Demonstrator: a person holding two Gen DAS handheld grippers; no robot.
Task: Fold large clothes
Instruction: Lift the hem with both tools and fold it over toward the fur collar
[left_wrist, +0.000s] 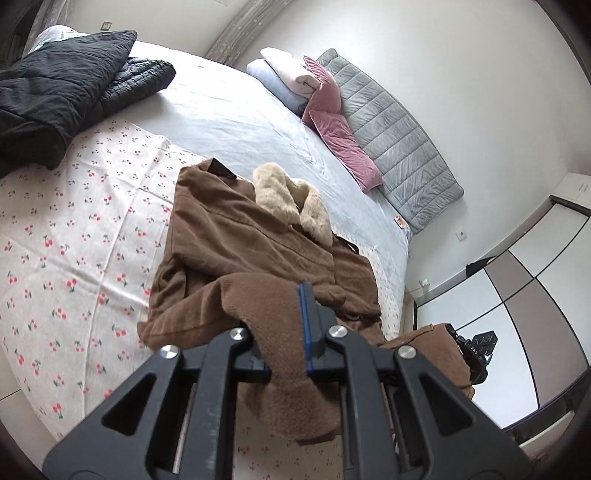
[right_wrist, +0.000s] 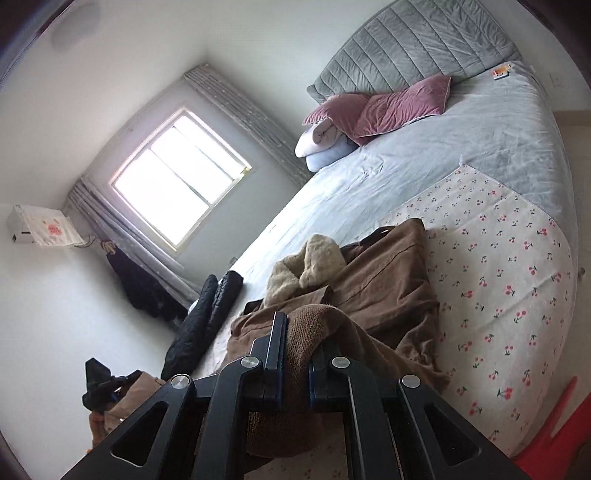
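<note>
Coat (left_wrist: 258, 251) lying rumpled on bed (left_wrist: 236, 110), left hand-held gripper (left_wrist: 284, 332) and right hand-held gripper (right_wrist: 295, 350) each clenching brown hem fabric, lifting for first fold; next move likely needs carrying hem up toward fur collar (left_wrist: 291, 199).

Brown coat (left_wrist: 236, 243) with cream fur collar (left_wrist: 295, 203) lies crumpled, perhaps half-folded, on the bed.

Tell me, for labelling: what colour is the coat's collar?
Cream, fluffy collar on the brown coat; the left wrist view shows it best.
</note>
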